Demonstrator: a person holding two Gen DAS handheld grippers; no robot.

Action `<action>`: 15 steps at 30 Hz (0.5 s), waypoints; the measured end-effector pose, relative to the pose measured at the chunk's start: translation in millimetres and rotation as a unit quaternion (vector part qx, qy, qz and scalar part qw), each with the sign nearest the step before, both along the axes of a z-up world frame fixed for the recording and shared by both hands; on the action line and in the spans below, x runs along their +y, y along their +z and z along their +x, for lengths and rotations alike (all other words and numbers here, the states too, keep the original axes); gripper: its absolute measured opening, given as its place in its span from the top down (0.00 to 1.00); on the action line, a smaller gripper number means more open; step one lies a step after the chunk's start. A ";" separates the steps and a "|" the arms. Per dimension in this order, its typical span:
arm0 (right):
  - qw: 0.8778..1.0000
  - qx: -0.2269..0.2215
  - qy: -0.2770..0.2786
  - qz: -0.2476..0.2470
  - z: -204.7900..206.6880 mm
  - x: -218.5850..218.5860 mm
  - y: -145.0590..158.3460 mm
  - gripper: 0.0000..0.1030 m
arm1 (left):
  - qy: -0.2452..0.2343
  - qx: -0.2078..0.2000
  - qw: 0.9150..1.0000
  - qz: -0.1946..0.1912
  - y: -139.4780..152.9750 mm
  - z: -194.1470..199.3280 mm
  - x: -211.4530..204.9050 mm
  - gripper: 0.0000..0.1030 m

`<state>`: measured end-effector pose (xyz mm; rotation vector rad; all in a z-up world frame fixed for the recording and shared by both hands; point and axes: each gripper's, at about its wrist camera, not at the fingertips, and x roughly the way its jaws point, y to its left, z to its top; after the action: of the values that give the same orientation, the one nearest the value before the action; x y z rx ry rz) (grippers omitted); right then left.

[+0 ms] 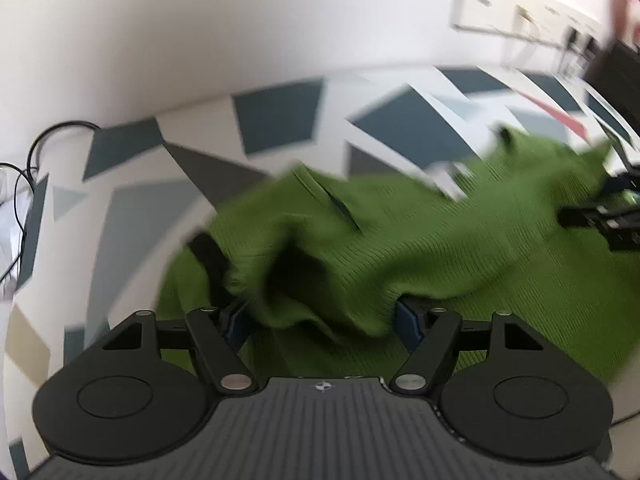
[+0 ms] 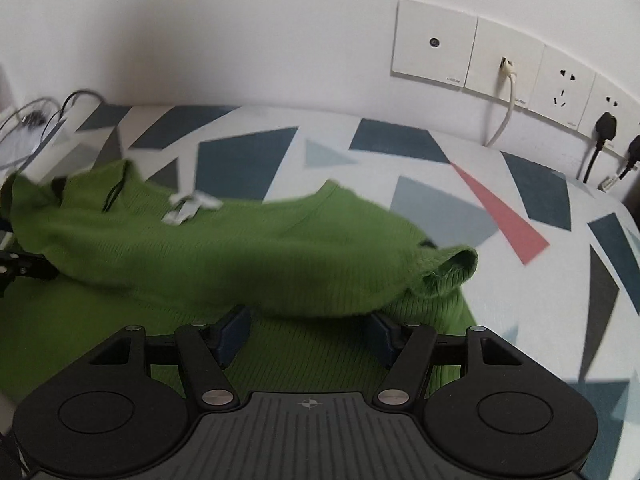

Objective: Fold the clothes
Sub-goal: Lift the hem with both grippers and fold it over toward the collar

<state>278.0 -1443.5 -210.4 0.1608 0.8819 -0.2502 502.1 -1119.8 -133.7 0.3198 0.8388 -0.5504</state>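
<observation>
I am seeing both grippers, left [image 1: 322, 316] and right [image 2: 308, 328], with jaws wide apart, the green sweater [image 2: 248, 248] draping between them at frame centre.

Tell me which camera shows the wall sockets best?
The right wrist view. The wall sockets sit sharp in a row there, with a white cable and black plugs in them. The left wrist view catches them only at its top right corner, blurred and partly cut off.
</observation>
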 end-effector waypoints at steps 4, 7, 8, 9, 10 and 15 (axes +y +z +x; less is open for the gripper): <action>0.998 -0.045 -0.043 -0.009 32.2 -33.7 8.8 0.42 | 0.064 -0.027 0.997 -0.036 14.1 40.6 2.5 0.30; 0.990 -0.098 -0.101 0.002 40.5 -59.1 24.7 0.41 | 0.098 -0.040 0.993 -0.059 26.0 65.7 8.6 0.29; 0.988 -0.109 -0.110 0.009 38.5 -64.6 29.8 0.40 | 0.091 -0.031 0.994 -0.058 27.7 66.3 14.4 0.28; 0.987 -0.116 -0.114 0.011 34.6 -67.5 33.5 0.40 | 0.084 -0.021 0.995 -0.056 28.4 66.0 20.2 0.26; 0.986 -0.119 -0.117 0.010 29.1 -69.0 36.1 0.40 | 0.076 0.000 0.996 -0.052 25.6 63.8 25.3 0.26; 0.984 -0.100 -0.144 0.044 -10.7 -69.9 29.7 0.40 | 0.012 0.075 0.997 -0.027 1.5 29.1 30.2 0.26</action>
<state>267.3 -1513.5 -180.7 0.3898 0.6691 -0.4564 531.2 -1089.6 -132.2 0.2216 0.9693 -0.5791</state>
